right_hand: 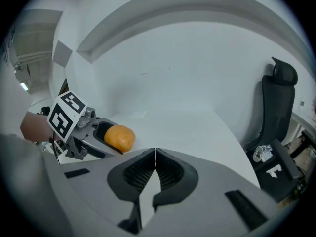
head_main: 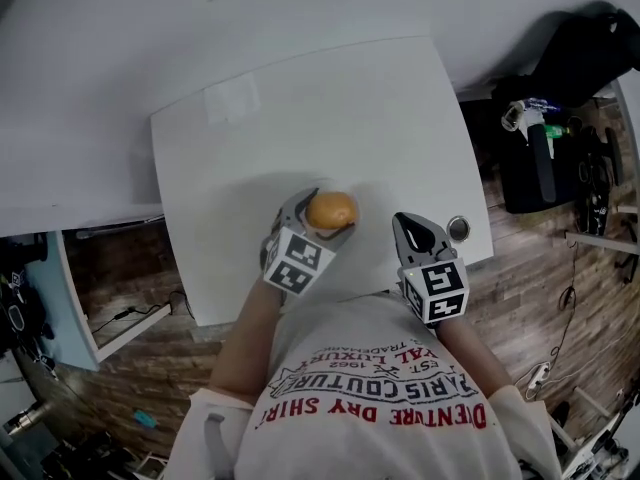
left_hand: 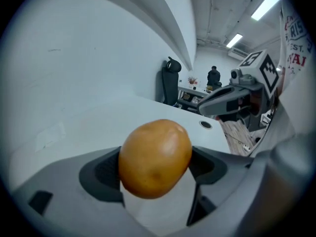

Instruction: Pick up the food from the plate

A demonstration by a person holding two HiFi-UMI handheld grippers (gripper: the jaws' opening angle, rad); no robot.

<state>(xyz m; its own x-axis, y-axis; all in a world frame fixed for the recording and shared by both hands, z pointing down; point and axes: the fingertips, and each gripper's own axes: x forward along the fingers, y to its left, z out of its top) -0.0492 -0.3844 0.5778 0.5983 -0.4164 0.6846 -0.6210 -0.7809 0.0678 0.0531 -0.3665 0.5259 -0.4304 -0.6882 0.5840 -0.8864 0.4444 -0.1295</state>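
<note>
The food (head_main: 332,210) is a smooth, round, orange-brown lump like a potato or bun. My left gripper (head_main: 322,218) is shut on it, a pad pressing on each side, and holds it just above the white table (head_main: 380,118) near the front edge. In the left gripper view the food (left_hand: 155,157) fills the gap between the jaws of the left gripper (left_hand: 155,171). My right gripper (head_main: 403,222) hovers a little to the right, shut with nothing in it; its pads meet in the right gripper view (right_hand: 155,153), where the food (right_hand: 120,138) shows at left. No plate is in view.
A round cable hole (head_main: 458,229) sits in the table's front right corner, beside the right gripper. A black office chair (right_hand: 276,107) and dark gear (head_main: 560,138) stand off the table's right side. A white wall runs along the table's far side.
</note>
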